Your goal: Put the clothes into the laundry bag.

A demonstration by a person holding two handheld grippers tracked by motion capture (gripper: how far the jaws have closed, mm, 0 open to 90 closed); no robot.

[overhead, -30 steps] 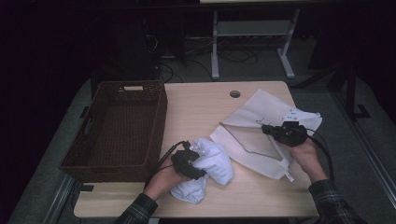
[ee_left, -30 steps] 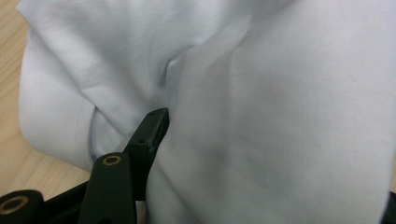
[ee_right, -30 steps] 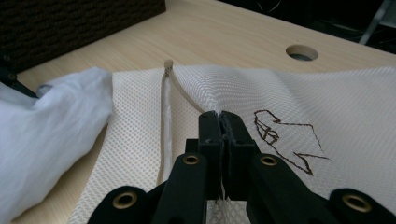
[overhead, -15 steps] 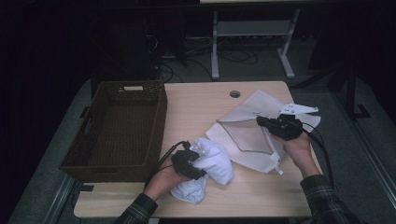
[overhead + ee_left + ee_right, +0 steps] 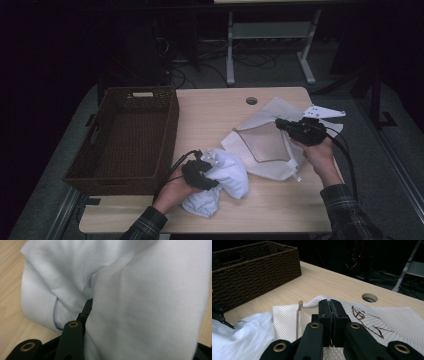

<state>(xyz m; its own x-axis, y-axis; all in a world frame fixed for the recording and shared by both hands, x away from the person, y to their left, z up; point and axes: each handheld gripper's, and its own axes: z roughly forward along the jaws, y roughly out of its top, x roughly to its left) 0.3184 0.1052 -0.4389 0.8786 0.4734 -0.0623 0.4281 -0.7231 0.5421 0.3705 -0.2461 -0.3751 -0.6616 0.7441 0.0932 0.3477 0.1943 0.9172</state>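
Observation:
A bunched white cloth lies near the table's front edge, and my left gripper is shut on it. In the left gripper view the cloth drapes over the jaws; one black finger shows at the lower left. A white mesh bag with a drawstring lies at the right of the table. My right gripper is shut on the bag's upper edge and holds it slightly raised. In the right gripper view the jaws meet on the rim of the mesh bag, with the cloth at the lower left.
A dark wicker basket stands empty at the left of the table, and appears as the basket in the right gripper view. A cable hole sits near the table's far edge. Bare wood lies between basket and bag.
My right gripper has moved left and a little farther away, drawing the mesh bag's edge up and over with it. The left gripper and the cloth have stayed put.

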